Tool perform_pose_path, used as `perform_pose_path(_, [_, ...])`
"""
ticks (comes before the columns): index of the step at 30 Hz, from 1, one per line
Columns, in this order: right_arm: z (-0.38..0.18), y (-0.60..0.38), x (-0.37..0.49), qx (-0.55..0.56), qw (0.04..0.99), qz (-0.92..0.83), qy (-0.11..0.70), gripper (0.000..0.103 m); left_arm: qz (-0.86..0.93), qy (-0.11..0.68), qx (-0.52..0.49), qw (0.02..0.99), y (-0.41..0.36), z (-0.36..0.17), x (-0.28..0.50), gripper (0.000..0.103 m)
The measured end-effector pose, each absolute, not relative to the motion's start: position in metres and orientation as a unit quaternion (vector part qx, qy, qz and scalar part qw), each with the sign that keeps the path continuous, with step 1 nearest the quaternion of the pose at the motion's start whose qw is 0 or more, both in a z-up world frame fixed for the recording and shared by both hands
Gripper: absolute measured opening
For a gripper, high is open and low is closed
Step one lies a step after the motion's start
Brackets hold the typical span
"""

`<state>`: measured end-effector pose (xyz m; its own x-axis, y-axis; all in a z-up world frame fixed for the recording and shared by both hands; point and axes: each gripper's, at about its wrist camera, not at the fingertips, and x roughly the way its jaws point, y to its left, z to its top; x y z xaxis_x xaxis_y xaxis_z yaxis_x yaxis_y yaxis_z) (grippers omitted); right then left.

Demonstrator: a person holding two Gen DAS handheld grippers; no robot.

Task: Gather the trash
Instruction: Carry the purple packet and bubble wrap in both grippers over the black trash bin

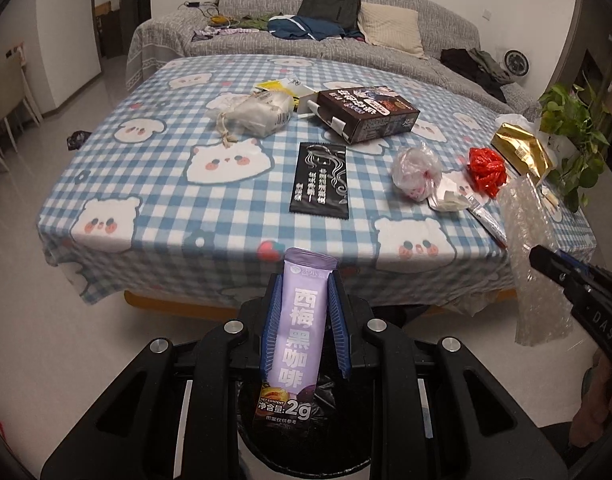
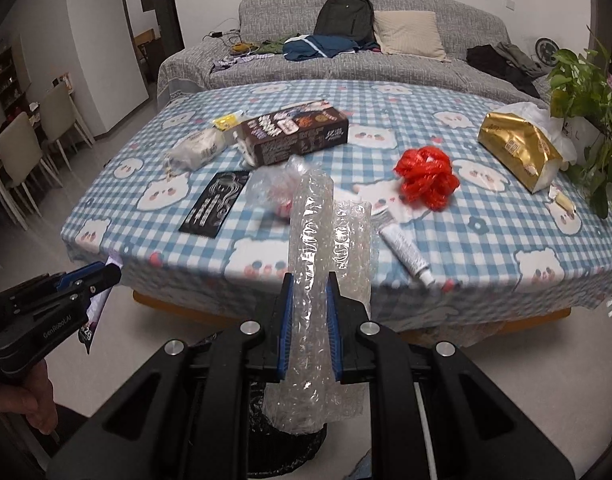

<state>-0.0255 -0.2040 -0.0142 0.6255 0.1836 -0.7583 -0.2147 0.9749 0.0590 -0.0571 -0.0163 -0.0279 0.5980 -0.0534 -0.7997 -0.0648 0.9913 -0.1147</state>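
Note:
My left gripper [image 1: 304, 280] is shut on a purple coffee sachet [image 1: 296, 332], held upright over a black-lined bin [image 1: 306, 432] in front of the table. My right gripper [image 2: 309, 280] is shut on a sheet of clear bubble wrap [image 2: 311, 280], also above a black bin [image 2: 290, 444]. In the left wrist view the right gripper [image 1: 545, 260] and bubble wrap [image 1: 533, 264] show at the right. In the right wrist view the left gripper [image 2: 106, 274] shows at the left. On the table lie a black sachet [image 1: 319, 178], a red plastic bag [image 2: 425, 178] and a crumpled clear bag [image 1: 415, 172].
The checked tablecloth [image 1: 166, 208] also carries a brown box [image 1: 365, 114], a drawstring pouch [image 1: 254, 114], a gold packet [image 2: 517, 152], a white tube [image 2: 405, 254] and yellow wrappers [image 1: 274, 86]. A plant [image 2: 589, 120] stands at the right edge. A grey sofa [image 2: 345, 68] is behind; chairs [image 2: 22, 152] stand at the left.

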Motion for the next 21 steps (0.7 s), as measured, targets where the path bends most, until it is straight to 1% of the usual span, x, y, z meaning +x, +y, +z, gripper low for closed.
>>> perform_pose_path(13, [-0.056, -0.175, -0.083, -0.033, 0.892, 0.132, 0.43, 0.015, 0.026, 0.468, -0.079, 0.88, -0.002, -0.069, -0.104, 0.023])
perform_pose_path(21, [-0.091, -0.163, -0.091, -0.039, 0.88, 0.142, 0.452, 0.015, 0.021, 0.483, -0.081, 0.872, -0.002, -0.1, -0.112, 0.023])
